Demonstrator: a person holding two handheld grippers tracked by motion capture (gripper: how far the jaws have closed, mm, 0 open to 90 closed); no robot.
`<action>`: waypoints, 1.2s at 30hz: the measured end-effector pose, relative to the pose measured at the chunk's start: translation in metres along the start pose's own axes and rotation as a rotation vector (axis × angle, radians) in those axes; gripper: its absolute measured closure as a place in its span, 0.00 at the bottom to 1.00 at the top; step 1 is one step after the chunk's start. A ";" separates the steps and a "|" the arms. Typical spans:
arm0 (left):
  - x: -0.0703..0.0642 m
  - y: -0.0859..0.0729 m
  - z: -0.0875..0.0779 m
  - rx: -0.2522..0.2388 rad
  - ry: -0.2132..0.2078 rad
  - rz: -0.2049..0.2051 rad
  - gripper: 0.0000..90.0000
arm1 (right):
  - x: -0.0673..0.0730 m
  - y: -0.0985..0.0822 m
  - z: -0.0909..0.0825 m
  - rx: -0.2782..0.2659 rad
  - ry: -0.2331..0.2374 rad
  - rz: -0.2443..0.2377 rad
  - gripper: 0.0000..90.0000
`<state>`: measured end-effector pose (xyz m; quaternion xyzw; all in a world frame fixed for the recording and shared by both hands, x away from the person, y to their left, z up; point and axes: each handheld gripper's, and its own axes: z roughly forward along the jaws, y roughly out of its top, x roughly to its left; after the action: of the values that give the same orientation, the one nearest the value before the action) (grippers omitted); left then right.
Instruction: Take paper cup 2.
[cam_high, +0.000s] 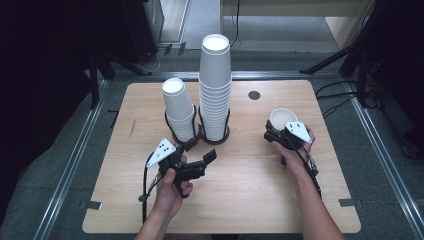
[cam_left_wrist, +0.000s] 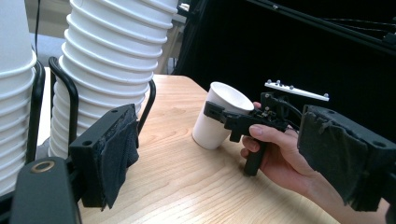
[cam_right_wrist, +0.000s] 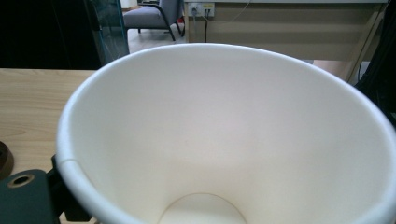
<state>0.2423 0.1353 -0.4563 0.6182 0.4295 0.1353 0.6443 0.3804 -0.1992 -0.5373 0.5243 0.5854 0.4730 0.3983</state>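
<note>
Gripping paper cup (cam_high: 281, 117) in right gripper (cam_high: 276, 134) jaws | left gripper (cam_high: 201, 150) jaws apart, empty

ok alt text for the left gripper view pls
A hand holds the right gripper clamped on a white paper cup, tilted on a wooden table. The left gripper, jaws open, frames the scene, with two cup stacks at left.

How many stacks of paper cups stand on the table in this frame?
2. The shorter stack is left of the taller stack, both in a black wire holder. A single cup sits apart in the right gripper.
</note>
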 end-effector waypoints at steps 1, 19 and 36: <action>0.000 0.000 0.000 -0.001 0.001 -0.002 0.14 | 0.000 0.000 0.000 0.003 0.004 0.002 0.07; 0.003 0.003 -0.003 -0.015 0.015 -0.012 0.14 | -0.006 -0.007 -0.025 0.042 0.042 0.014 0.00; 0.006 0.001 -0.002 -0.012 0.033 -0.015 0.14 | -0.008 0.014 -0.071 -0.049 0.096 0.017 0.00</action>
<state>0.2445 0.1411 -0.4570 0.6088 0.4440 0.1429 0.6418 0.3165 -0.2164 -0.5070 0.4959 0.5876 0.5153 0.3785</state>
